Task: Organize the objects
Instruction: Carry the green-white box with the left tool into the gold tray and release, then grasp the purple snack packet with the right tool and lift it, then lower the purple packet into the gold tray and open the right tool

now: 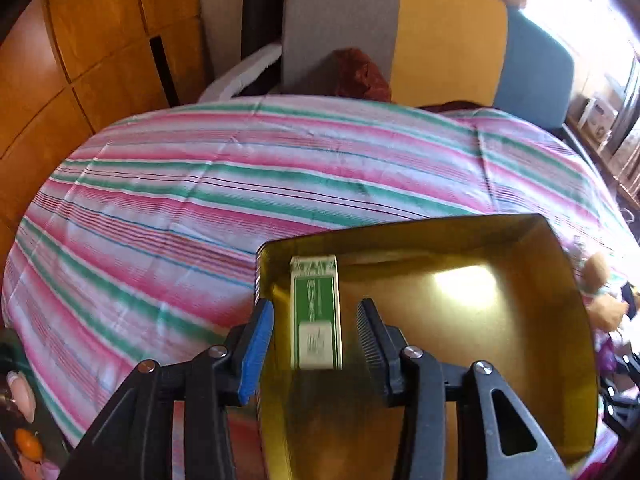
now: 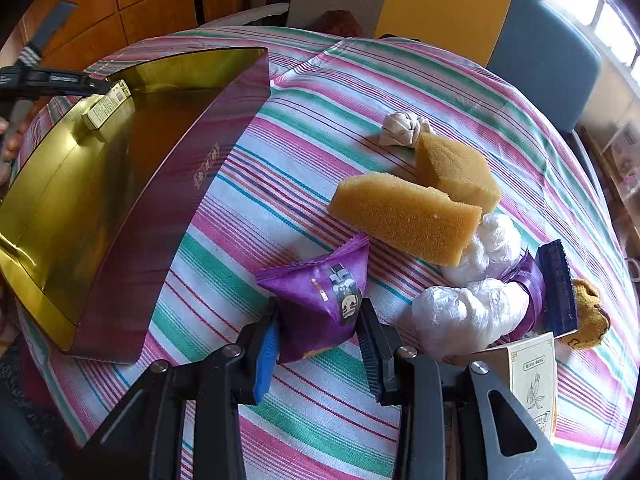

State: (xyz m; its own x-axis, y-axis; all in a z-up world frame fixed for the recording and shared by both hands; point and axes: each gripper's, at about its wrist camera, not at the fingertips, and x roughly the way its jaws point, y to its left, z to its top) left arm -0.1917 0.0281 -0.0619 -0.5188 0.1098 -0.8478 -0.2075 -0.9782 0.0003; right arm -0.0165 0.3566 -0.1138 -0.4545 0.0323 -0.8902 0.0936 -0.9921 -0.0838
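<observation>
A small green-and-white box lies in the gold-lined tray near its left wall. My left gripper straddles the box, open, with a gap on each side between pads and box. In the right wrist view the same box lies at the far end of the purple-sided tray, with the left gripper just over it. My right gripper is shut on a purple snack packet resting on the striped tablecloth.
Two yellow sponges, a knotted white cloth, two white plastic bags, a dark blue box, a small plush toy and a printed card box crowd the table's right side. Chairs stand behind.
</observation>
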